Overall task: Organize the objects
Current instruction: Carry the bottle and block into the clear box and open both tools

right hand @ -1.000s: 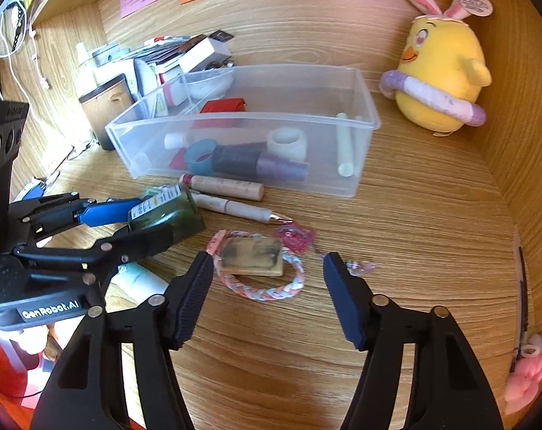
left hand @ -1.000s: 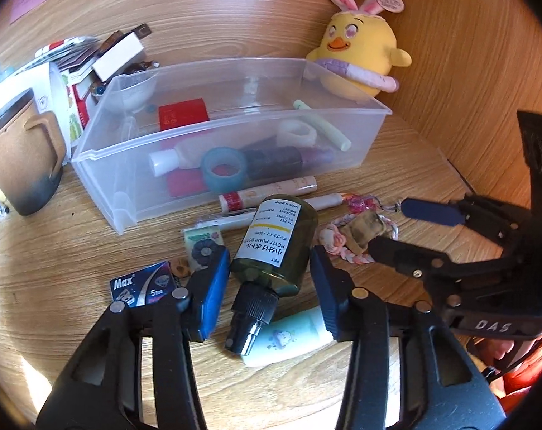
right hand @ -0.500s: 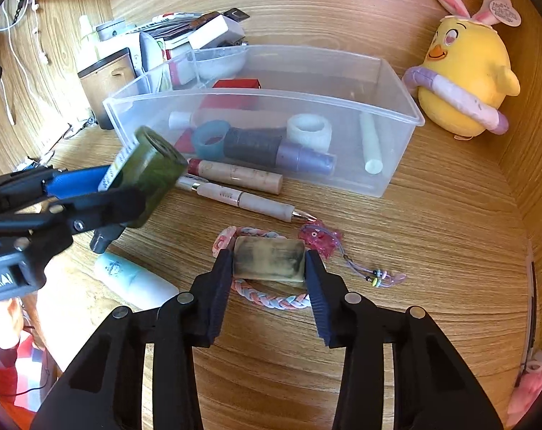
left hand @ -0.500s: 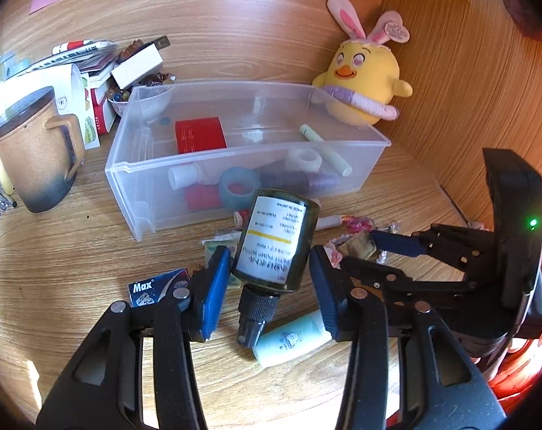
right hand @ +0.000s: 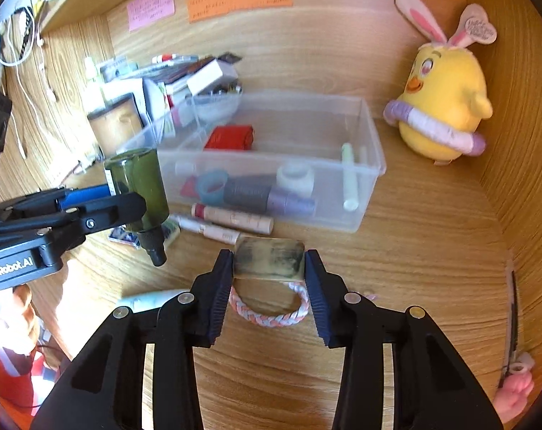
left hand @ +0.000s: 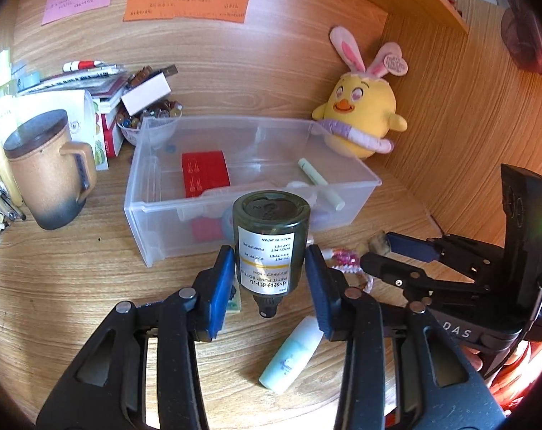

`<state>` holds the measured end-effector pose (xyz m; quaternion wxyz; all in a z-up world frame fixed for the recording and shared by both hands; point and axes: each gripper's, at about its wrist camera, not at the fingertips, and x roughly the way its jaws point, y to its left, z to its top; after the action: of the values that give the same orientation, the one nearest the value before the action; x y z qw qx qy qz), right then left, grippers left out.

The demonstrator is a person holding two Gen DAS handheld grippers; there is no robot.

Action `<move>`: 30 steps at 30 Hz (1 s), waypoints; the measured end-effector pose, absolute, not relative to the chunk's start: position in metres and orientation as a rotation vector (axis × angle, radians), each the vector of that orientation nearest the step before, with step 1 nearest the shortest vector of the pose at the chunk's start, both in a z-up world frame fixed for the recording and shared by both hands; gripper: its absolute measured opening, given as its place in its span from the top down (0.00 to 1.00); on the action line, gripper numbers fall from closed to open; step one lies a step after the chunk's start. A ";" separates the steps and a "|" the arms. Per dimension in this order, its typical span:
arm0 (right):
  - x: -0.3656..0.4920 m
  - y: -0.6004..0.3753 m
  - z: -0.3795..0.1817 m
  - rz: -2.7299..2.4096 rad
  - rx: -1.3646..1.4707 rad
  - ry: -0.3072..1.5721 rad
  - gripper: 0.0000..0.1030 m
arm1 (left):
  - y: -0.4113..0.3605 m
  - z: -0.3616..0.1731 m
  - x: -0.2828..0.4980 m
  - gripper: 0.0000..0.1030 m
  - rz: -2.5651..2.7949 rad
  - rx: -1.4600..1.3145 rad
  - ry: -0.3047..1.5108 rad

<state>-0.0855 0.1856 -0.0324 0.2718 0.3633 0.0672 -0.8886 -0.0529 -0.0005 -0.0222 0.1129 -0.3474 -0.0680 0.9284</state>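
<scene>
Left gripper [left hand: 269, 279]: jaws closing on a dark green pump bottle [left hand: 271, 247], one pad at each side of the body; bottle inverted, base toward the camera, black nozzle hanging below the pads, clear of the desk [left hand: 56, 268].

Right gripper [right hand: 269, 279]: jaws partly drawn in, pads pressed on both ends of a smudged rectangular block [right hand: 269, 259]; a braided pink-and-white loop [right hand: 271, 313] hangs beneath the block, between the fingers.

Clear plastic bin [right hand: 369, 132]: ahead of both grippers, well beyond the fingertips; holds a red box, tape rolls, tubes and a pale green stick.

Below the left gripper, on the desk: a pale blue-green tube [left hand: 292, 354].

Ahead and right of both grippers: yellow chick plush [left hand: 360, 122] against the back wall.

Ahead and left of the left gripper: brown mug [left hand: 48, 172].
</scene>
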 end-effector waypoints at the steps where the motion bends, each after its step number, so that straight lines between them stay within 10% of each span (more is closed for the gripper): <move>1: -0.086 0.187 -0.028 -2.399 0.964 0.175 0.64 | -0.001 -0.020 -0.053 0.61 2.729 -1.010 -0.204; 30: -0.130 0.190 0.032 -2.491 0.758 0.107 0.64 | -0.030 0.047 -0.086 0.61 2.916 -0.770 -0.224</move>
<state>-0.1303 0.1895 0.0323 0.2644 0.2806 0.0397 -0.9218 -0.0856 -0.0300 0.0469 0.0586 -0.2540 -0.0741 0.9626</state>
